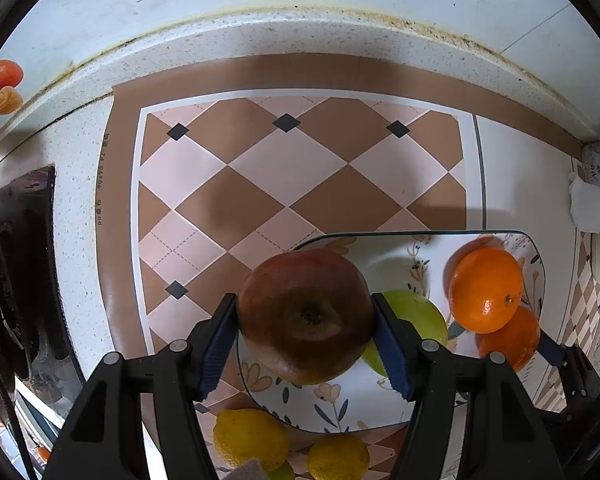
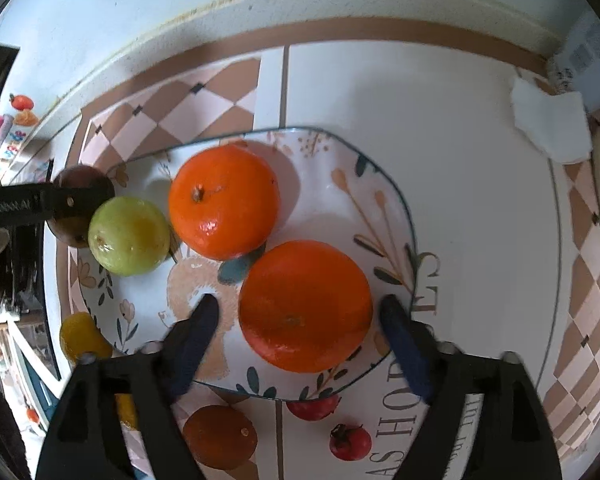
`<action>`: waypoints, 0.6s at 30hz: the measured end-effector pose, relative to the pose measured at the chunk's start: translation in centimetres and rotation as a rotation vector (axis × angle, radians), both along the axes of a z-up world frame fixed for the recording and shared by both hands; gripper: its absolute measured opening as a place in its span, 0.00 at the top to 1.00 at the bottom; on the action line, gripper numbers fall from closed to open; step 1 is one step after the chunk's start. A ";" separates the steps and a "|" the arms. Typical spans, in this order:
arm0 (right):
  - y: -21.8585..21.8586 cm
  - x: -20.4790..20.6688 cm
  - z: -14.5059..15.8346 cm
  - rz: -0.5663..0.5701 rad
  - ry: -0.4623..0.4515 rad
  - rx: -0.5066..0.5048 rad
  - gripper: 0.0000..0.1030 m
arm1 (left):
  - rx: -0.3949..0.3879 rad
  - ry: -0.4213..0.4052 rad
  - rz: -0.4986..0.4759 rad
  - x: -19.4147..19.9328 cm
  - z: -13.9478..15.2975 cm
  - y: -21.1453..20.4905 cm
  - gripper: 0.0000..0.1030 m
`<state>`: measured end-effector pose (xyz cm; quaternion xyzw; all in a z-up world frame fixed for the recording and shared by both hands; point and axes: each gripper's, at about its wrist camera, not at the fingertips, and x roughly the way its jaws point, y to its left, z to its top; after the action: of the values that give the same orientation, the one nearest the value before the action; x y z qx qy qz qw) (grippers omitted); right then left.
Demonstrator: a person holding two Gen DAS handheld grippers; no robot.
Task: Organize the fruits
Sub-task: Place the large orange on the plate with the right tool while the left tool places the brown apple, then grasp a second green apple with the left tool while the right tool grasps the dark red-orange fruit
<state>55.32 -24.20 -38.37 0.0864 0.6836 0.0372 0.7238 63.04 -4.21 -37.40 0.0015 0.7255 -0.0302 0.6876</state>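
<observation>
Now left claw (image 1: 306,340) clamps red apple (image 1: 305,316) (dark, glossy); right claw (image 2: 296,340) apart.

Red apple (image 1: 306,316) hides pt of green fruit (image 1: 416,320); lemons (image 1: 252,438) cut off.

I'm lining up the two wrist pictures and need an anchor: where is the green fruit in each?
Left wrist: the green fruit is lower right of centre, on the floral plate, partly behind the red apple.
Right wrist: left of centre, on the plate's left side.
Shared landmark: the stem-up orange beside it.
</observation>
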 end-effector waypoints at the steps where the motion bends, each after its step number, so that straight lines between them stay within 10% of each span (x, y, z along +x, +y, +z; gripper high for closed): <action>1: -0.1 -0.1 0.4 -0.010 -0.007 -0.005 0.15 | -0.009 -0.004 0.009 0.3 0.0 0.3 0.32; 18: 0.8 -5.6 7.4 -0.055 -0.119 -0.099 0.14 | -0.001 -0.232 0.025 -7.2 8.5 2.4 0.25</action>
<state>49.74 -23.36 -30.99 0.0670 0.6379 -0.0115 0.7671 55.87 -1.80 -28.95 -0.0045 0.6409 -0.0216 0.7673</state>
